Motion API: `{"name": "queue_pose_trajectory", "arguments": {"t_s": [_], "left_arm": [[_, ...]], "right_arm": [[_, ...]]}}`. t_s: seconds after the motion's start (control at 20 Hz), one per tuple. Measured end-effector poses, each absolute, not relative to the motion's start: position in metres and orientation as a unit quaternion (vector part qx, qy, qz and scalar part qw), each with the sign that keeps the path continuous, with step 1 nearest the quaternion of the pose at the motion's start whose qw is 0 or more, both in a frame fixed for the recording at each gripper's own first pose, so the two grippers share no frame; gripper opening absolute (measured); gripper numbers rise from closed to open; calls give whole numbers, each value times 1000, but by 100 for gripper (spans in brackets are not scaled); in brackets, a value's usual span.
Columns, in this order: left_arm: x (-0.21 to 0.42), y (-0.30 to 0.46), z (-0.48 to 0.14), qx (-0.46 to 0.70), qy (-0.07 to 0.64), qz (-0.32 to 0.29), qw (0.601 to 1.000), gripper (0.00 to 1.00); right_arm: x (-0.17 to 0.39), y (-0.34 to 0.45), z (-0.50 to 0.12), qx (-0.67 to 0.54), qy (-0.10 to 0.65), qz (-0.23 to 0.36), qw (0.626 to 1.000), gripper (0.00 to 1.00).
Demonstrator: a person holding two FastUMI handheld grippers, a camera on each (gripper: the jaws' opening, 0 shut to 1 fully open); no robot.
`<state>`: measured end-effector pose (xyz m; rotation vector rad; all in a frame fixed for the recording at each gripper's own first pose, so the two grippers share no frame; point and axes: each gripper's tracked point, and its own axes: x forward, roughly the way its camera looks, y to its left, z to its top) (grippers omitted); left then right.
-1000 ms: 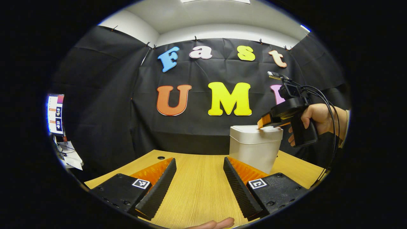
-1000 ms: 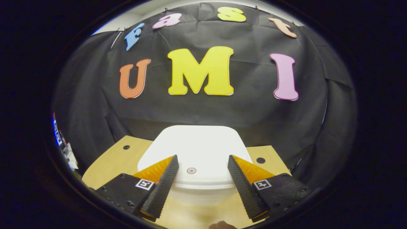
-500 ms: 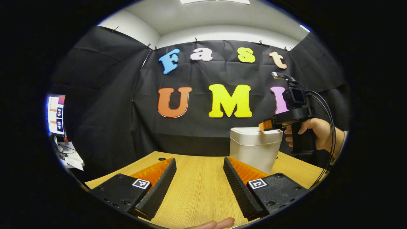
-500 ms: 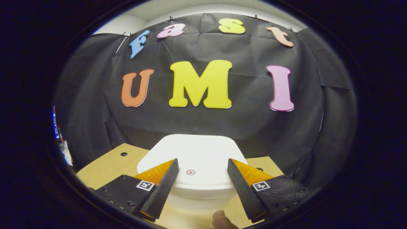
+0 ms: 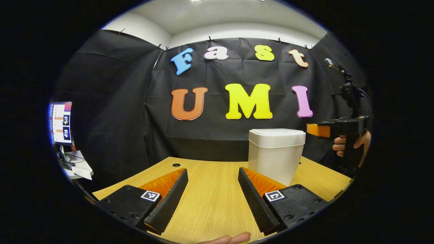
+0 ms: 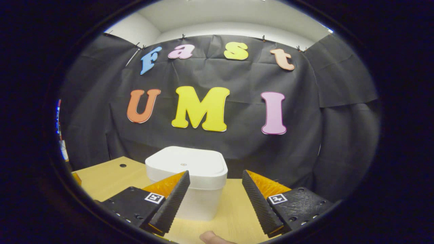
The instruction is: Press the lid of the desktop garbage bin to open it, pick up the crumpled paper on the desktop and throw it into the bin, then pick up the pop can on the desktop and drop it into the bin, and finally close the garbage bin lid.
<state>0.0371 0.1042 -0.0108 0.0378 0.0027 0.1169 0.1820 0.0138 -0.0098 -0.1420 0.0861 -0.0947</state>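
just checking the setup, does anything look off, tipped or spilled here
Nothing stands out. The bin stands upright on the table with its lid shut and level. Both the left gripper and the right gripper have open, empty jaws.

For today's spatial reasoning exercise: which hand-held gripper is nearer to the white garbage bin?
Probably the right hand-held gripper, level with the garbage bin lid and just beside it. The left hand-held gripper sits low over the table, in front of the bin.

I see a plain white garbage bin (image 5: 276,154) with a white lid (image 6: 186,164) on my light wooden table (image 5: 210,200) with fine straight grain; each gripper body carries a small black-and-white square marker (image 5: 150,195)
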Motion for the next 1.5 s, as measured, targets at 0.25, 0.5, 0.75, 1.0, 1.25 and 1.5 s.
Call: {"name": "queue_pose_trajectory", "arguments": {"t_s": [0.25,0.5,0.75,1.0,1.25,1.5], "left_arm": [[38,75,-15,21,1,36,999,96],[35,54,-22,31,3,34,999,96],[44,52,-43,26,28,40,998,96],[45,56,-47,40,27,67,997,96],[42,39,-39,31,6,54,998,96],[39,31,-37,41,-2,41,998,96]], "right_arm": [[124,-1,-23,-93,16,-39,995,95],[83,-30,-28,-61,-5,-61,996,95],[63,-31,-44,-30,-13,-29,999,95],[64,-47,-69,-29,13,-25,999,95],[63,-60,-65,-19,7,-37,999,97],[65,-56,-70,-26,14,-35,999,95]]}}
